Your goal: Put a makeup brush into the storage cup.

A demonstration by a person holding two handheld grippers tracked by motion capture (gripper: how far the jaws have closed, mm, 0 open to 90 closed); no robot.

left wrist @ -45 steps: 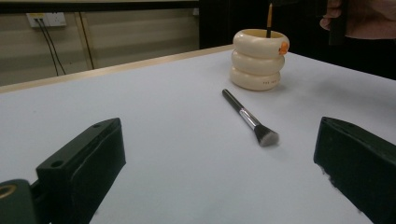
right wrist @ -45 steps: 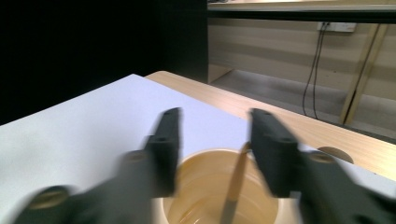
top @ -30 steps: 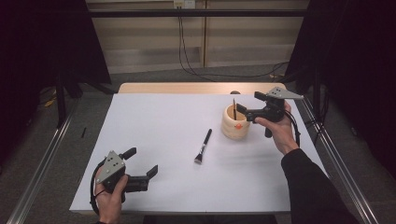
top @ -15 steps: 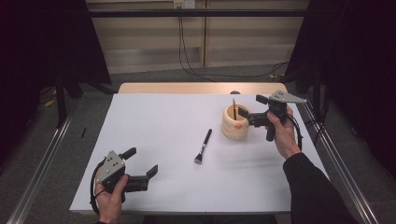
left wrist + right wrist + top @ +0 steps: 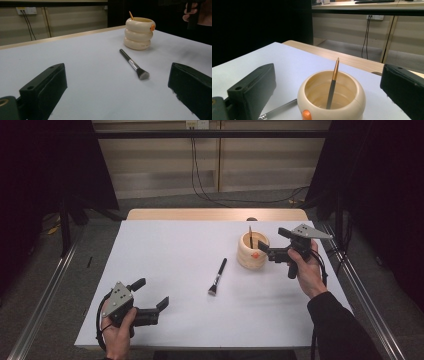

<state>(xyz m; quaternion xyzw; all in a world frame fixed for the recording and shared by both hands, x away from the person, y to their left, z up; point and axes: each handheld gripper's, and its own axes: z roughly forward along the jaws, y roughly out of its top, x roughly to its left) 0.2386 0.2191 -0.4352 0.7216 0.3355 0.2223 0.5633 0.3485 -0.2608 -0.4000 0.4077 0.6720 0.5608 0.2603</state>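
The right tongs (image 5: 270, 245) are hovering just beside the cup (image 5: 252, 251), jaws spread wide and holding nothing. In the right gripper view the cup (image 5: 331, 98) is sitting between the two jaws, a little ahead of them, with neither jaw touching it. A thin stick (image 5: 332, 83) is leaning inside the cup, dark below and gold at the top, its tip poking above the rim. The cup is cream, ribbed in three rings, with a small orange dot (image 5: 306, 114) facing the right tongs.

Down at the near edge of the surface (image 5: 175, 250), the left tongs (image 5: 150, 297) are waiting wide open, empty too. Ahead of them, well apart, the brush (image 5: 133, 64) is lying flat on the surface, bristles pointing toward the left tongs and handle pointing away toward the cup (image 5: 139, 33). In the high view the brush (image 5: 218, 276) is lying between the two pairs of tongs, nearer to the cup than to the left tongs.
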